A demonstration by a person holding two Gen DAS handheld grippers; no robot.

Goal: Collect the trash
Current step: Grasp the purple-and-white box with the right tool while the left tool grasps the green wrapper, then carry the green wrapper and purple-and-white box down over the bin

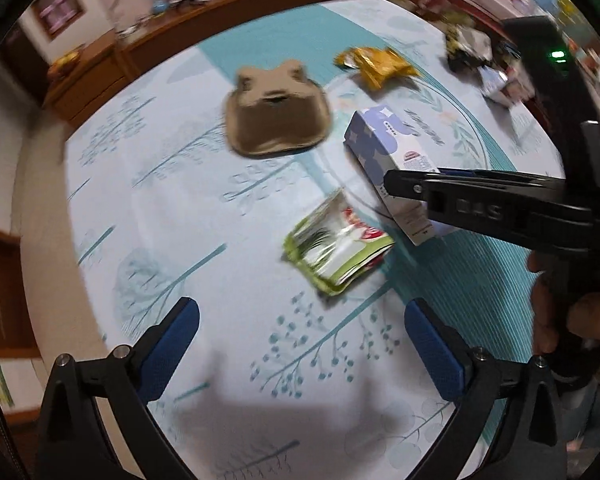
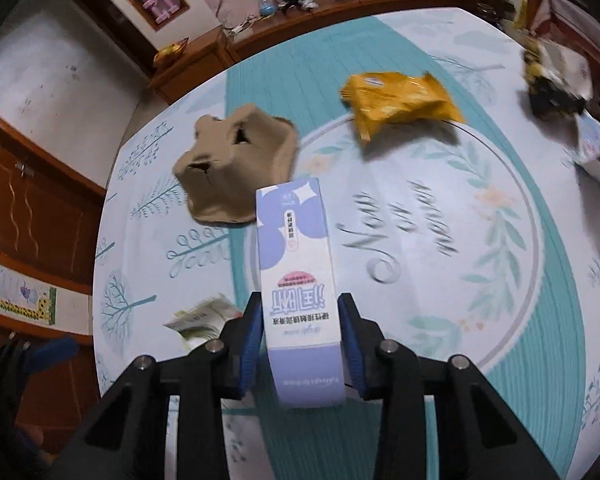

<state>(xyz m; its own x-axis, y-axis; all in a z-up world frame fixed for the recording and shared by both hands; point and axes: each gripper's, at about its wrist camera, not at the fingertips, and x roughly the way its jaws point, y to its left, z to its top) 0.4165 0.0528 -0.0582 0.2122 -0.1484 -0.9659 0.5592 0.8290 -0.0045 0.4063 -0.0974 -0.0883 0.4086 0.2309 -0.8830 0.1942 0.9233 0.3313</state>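
My right gripper (image 2: 300, 312) is shut on a purple and white carton box (image 2: 294, 264), its blue pads against both long sides; the box also shows in the left wrist view (image 1: 384, 148) with the right gripper (image 1: 396, 186) over it. My left gripper (image 1: 300, 332) is open and empty, just short of a green and silver snack wrapper (image 1: 338, 250), which peeks out in the right wrist view (image 2: 204, 316). A brown pulp cup tray (image 1: 278, 114) (image 2: 236, 164) and a yellow snack bag (image 1: 374, 64) (image 2: 400, 100) lie farther back.
All lies on a round table with a pale blue and teal patterned cloth (image 1: 220, 280) (image 2: 480, 240). More wrappers and a dark item sit at the far right edge (image 1: 470, 50) (image 2: 556, 80). Wooden cabinets (image 2: 204, 52) stand behind the table.
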